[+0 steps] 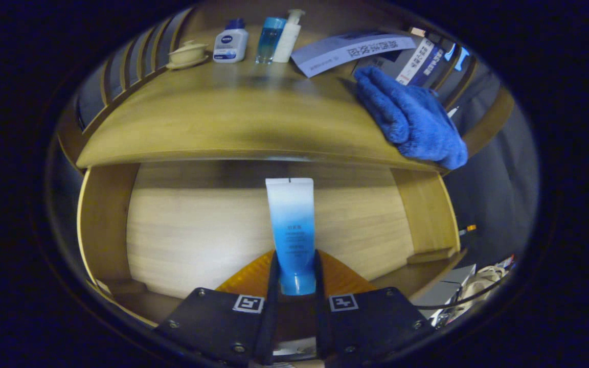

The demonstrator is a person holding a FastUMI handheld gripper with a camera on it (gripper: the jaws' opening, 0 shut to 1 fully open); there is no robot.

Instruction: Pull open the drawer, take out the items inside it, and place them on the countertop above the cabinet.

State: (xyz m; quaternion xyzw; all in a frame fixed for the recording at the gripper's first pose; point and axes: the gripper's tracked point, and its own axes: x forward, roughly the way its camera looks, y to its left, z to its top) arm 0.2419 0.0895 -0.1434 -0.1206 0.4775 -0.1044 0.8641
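A white-to-blue squeeze tube (pixel 291 225) stands upright between my fingers, cap end down, and my gripper (pixel 296 273) is shut on its lower part. Behind the tube lies the pale wooden bottom of the open drawer (pixel 192 230), with its side walls to the left and right. Above it runs the wooden countertop (pixel 233 122). At the back of the countertop stand a white-and-blue bottle (pixel 230 45), a clear blue bottle (pixel 269 39), a white pump bottle (pixel 289 36) and a cream lidded cup (pixel 187 53).
A blue fluffy cloth (pixel 412 120) hangs over the countertop's right edge. Printed papers and boxes (pixel 356 48) lean at the back right. A slatted wooden back (pixel 120 66) rises behind the countertop on the left. Cables and boxes (pixel 468 286) lie low to the right of the cabinet.
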